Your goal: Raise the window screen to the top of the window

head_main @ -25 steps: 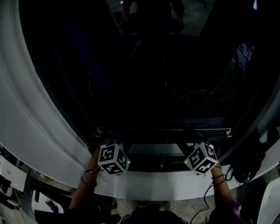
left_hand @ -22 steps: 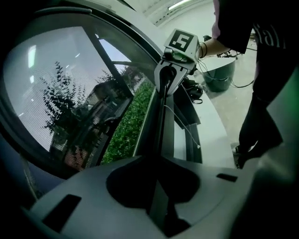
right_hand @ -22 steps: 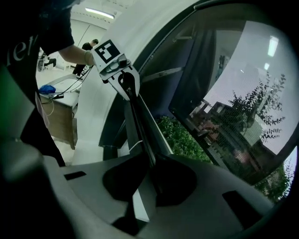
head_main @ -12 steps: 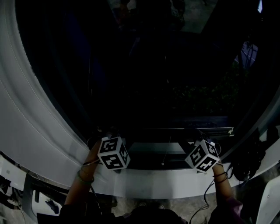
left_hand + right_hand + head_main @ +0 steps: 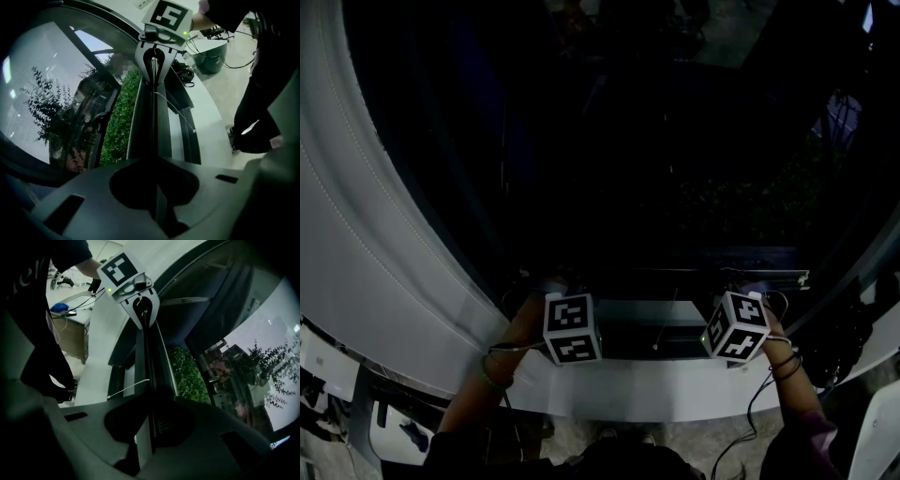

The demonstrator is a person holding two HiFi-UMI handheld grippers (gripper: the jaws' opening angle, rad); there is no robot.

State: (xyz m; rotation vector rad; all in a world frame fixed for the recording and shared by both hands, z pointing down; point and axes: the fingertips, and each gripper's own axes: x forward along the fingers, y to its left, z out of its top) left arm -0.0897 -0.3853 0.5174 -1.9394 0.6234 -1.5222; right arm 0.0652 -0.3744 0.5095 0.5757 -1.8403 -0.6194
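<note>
Dark window glass [image 5: 656, 169] is being faced. Straight ahead, the screen rail [image 5: 152, 117] is being pinched by the left gripper [image 5: 157, 197] and the right gripper [image 5: 150, 427].

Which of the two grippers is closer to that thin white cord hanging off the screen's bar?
Right. The right gripper clamps the screen bar just beside where the cord hangs. The left gripper clamps the same bar farther along, with the cord between the two.
</note>
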